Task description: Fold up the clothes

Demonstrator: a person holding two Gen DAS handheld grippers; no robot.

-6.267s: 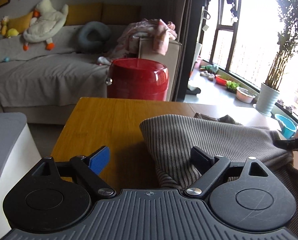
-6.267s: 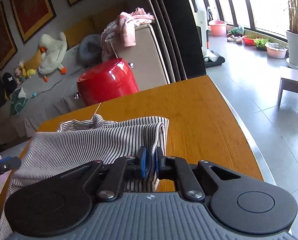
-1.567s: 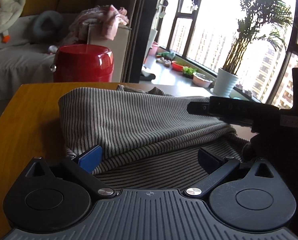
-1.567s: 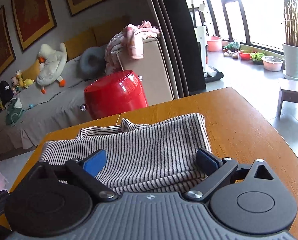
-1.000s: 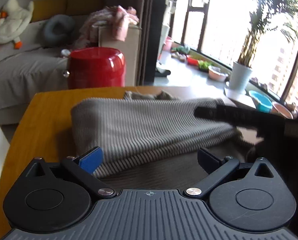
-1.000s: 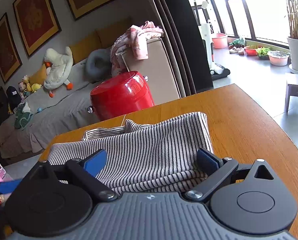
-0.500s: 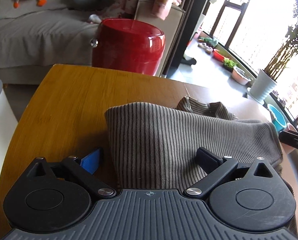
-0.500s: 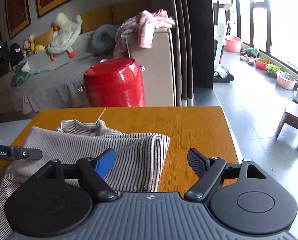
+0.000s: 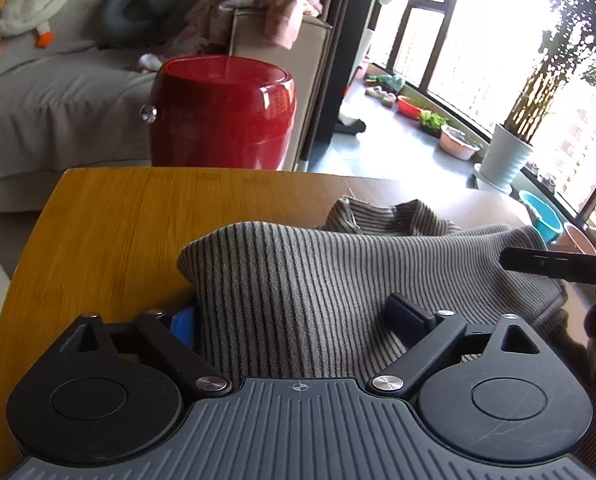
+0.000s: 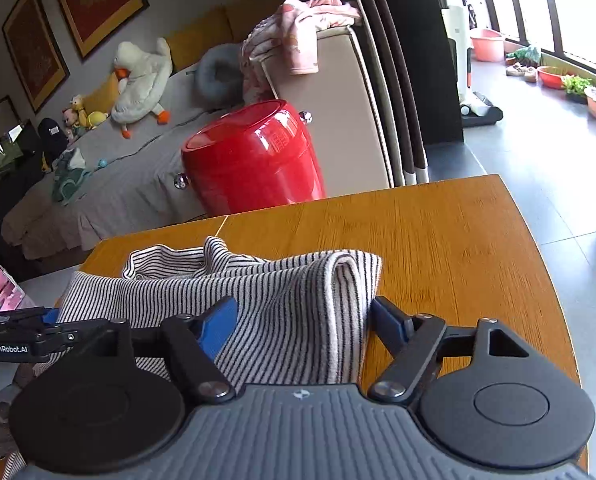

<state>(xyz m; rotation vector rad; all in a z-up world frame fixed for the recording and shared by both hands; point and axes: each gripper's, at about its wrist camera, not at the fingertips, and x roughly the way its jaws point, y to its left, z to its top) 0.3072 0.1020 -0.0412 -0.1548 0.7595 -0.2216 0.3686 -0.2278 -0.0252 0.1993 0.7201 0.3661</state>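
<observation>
Striped top (image 9: 338, 280) lies on wooden worktop (image 9: 137, 216), lower middle of left view, already doubled over, thick rounded fold edges at both ends.

Left gripper (image 9: 293, 322): jaws wide, one on each side of top's left corner, nothing pinched.

Right gripper (image 10: 304, 320): jaws wide, around right fold edge (image 10: 350, 280), nothing pinched.

Step, my guess: lining up on both ends, either to pinch for another fold or just after letting go. Cannot tell which.

Long side runs left to right across frame; neck opening (image 10: 165, 260) points away, toward red bin (image 10: 253, 160).
</observation>
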